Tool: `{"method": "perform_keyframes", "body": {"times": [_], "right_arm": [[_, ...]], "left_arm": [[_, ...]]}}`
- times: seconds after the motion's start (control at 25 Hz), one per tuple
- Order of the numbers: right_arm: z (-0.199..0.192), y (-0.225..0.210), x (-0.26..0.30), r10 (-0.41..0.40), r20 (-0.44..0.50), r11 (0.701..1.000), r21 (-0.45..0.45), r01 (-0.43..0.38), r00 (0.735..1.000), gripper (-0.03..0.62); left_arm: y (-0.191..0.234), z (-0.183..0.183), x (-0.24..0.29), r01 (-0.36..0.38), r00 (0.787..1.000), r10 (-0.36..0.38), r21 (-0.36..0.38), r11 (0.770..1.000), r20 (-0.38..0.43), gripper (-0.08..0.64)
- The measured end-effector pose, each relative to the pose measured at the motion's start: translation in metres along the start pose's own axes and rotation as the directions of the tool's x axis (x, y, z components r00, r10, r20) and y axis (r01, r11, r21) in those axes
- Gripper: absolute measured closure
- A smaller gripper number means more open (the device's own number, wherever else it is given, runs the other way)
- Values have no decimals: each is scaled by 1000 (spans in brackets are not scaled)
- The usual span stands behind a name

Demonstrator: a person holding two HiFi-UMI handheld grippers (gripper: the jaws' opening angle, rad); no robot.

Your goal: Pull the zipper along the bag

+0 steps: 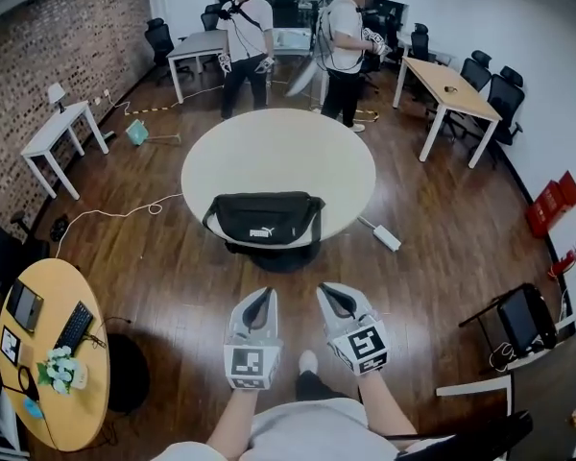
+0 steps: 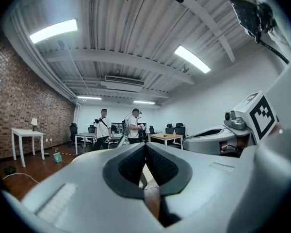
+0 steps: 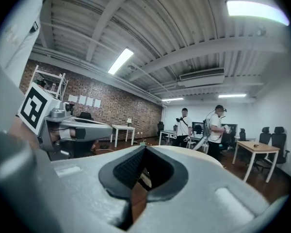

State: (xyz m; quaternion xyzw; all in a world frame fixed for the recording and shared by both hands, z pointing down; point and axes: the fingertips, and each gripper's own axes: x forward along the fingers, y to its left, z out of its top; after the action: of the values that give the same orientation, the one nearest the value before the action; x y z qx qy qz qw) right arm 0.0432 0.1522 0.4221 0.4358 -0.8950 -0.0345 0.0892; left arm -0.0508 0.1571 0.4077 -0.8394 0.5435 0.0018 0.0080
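A black bag (image 1: 267,218) with a white logo lies on the near edge of the round white table (image 1: 278,161), its strap looped at both ends. The zipper along its top is too small to make out. Both grippers hang close to my body, well short of the table and not touching the bag. My left gripper (image 1: 266,294) has its jaws together with nothing between them, as the left gripper view (image 2: 145,145) also shows. The right gripper (image 1: 328,290) is likewise shut and empty, tips meeting in the right gripper view (image 3: 145,147).
Two people (image 1: 245,41) (image 1: 344,46) stand beyond the round table. Desks (image 1: 449,94) and office chairs line the back and right. A yellow round table (image 1: 62,353) with a keyboard sits at near left. A white power strip (image 1: 385,235) and cables lie on the wooden floor.
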Motion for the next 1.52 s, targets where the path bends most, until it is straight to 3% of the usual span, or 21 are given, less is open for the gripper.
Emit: {"method": "perform_keyframes", "body": {"times": [0.16, 0.32, 0.6, 0.76, 0.92, 1.12, 1.24, 1.52], "right_arm": [[7, -43, 54, 82, 4, 997, -15, -82, 997, 603], [-1, -94, 96, 49, 17, 999, 17, -49, 999, 603], [-54, -150, 151, 3, -104, 992, 130, 11, 995, 603], [-80, -186, 196, -66, -156, 986, 138, 88, 986, 603], [-96, -234, 245, -171, -216, 971, 128, 202, 961, 603], [-99, -268, 304, -252, -237, 951, 119, 285, 938, 603], [-131, -275, 318, -292, -314, 928, 137, 347, 904, 604], [-240, -286, 320, -206, -526, 907, 214, 363, 825, 603]], "left_arm": [[20, 15, 72, 0, 1000, 0, 41, 999, 5, 541], [35, 13, 119, -18, 1000, 17, 76, 997, 13, 541], [63, -29, 184, -8, 995, 11, 31, 999, -97, 541], [90, -41, 243, 60, 994, -56, 39, 997, -97, 541], [113, -31, 311, 177, 983, -165, 157, 972, -85, 541], [145, -39, 379, 340, 937, -322, 141, 930, -137, 541], [149, -59, 407, 430, 896, -407, 114, 896, -176, 541], [131, -106, 455, 501, 830, -478, 7, 865, -287, 541]]}}
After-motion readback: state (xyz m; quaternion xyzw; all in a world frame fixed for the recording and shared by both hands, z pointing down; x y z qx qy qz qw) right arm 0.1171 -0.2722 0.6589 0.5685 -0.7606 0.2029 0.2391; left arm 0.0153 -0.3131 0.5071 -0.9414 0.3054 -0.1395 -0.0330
